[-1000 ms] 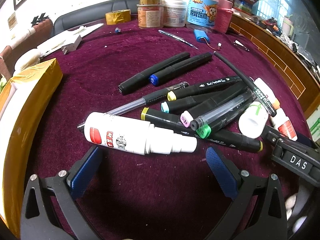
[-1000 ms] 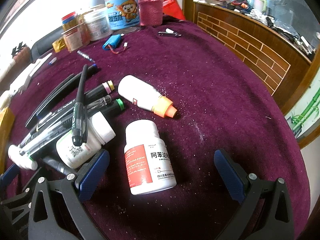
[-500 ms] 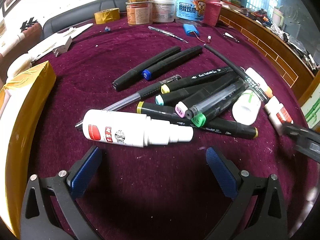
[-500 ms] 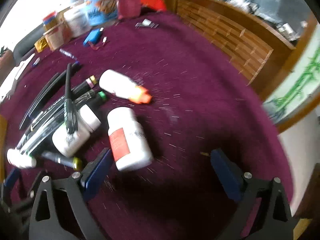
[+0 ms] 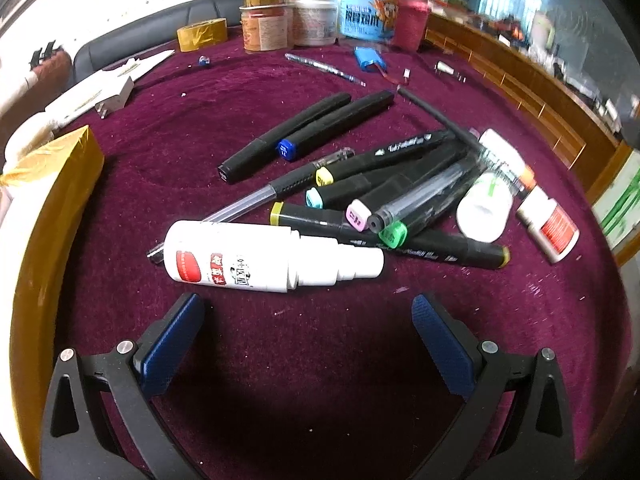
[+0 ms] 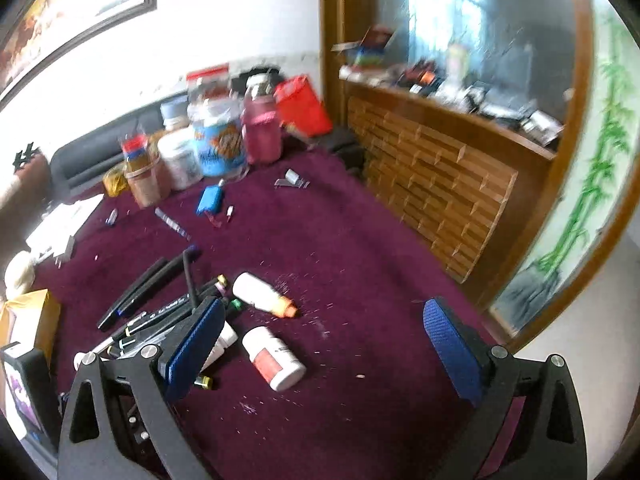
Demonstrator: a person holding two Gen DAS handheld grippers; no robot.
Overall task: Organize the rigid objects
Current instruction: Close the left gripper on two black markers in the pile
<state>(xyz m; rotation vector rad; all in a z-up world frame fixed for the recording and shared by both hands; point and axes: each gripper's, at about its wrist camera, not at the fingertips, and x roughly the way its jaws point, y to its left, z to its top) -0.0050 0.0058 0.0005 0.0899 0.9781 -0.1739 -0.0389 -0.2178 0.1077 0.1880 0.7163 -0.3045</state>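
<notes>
Sorting barely begun: heaped black marker pens (image 5: 384, 196) ahead of gaping empty left gripper (image 5: 308, 344), white red-labelled squeeze bottle (image 5: 260, 256) just before it, small red-labelled white pill bottle (image 6: 274, 356) beneath raised, wide-open right gripper (image 6: 320, 344).

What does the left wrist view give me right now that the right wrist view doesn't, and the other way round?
Only the left wrist view shows the white bottle with red labels lying just ahead of the open left gripper, and the roll of gold tape.

Only the right wrist view shows the open right gripper, the red bag and the framed picture on the wall.

Both show the marker pile, the red-labelled pill bottle, the orange-capped bottle and the blue battery pack.
</notes>
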